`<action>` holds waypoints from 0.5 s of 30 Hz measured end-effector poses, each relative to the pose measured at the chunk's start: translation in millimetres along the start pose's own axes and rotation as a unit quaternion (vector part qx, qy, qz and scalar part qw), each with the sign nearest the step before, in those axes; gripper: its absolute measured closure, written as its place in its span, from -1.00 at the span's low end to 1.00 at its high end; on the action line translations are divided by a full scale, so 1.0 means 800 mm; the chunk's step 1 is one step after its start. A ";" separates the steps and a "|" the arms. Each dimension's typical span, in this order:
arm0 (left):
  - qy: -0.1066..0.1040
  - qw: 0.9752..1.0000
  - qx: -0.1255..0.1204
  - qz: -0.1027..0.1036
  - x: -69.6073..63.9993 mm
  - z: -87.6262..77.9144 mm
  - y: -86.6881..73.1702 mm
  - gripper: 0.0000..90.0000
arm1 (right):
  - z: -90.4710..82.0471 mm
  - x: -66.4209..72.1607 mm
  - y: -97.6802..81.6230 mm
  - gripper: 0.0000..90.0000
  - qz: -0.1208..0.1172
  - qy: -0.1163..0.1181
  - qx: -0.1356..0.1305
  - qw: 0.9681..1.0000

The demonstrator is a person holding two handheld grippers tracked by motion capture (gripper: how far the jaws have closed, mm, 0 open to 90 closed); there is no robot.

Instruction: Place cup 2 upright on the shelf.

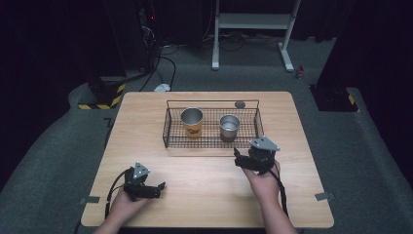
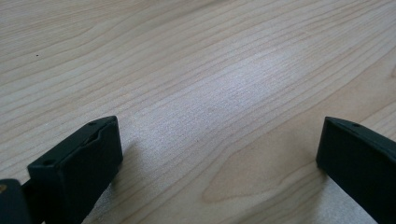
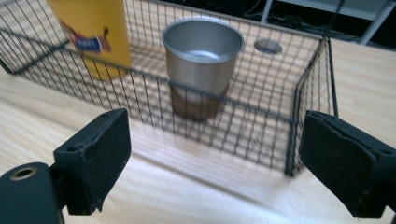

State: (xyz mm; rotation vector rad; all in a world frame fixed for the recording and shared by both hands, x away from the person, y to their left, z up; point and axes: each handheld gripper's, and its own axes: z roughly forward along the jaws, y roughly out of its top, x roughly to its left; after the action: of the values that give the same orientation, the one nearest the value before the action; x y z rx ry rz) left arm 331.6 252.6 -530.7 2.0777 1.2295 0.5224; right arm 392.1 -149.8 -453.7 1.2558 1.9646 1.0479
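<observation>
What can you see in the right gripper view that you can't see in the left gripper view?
The right gripper view looks past its open jaws at a black wire basket holding a silver cup and a yellow cup, with a small round grey thing on the table behind the basket. The left gripper view has bare wood grain between its own open jaws, which hold nothing. Both share the light wooden table and a pair of black jaws spread wide at the bottom.
</observation>
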 end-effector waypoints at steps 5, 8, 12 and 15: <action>0.000 1.000 0.000 0.000 0.000 0.000 0.000 -0.99 | -0.003 -0.006 -0.028 -0.79 0.004 0.001 0.014 1.000; 0.000 1.000 0.000 0.000 0.000 0.000 0.000 -0.99 | -0.005 -0.014 -0.056 -0.79 0.006 -0.004 0.041 0.999; 0.000 1.000 0.000 0.000 0.000 0.000 0.000 -0.99 | -0.006 -0.019 -0.077 -0.79 0.007 -0.007 0.064 0.998; 0.000 1.000 0.000 0.001 0.000 0.000 0.000 -0.99 | -0.009 -0.022 -0.093 -0.79 0.010 -0.004 0.078 0.997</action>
State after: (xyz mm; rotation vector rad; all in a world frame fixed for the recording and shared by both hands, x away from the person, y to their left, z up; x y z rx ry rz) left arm 331.8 252.6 -530.7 2.0783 1.2286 0.5237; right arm 358.8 -186.8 -512.4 1.3611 2.0657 0.9124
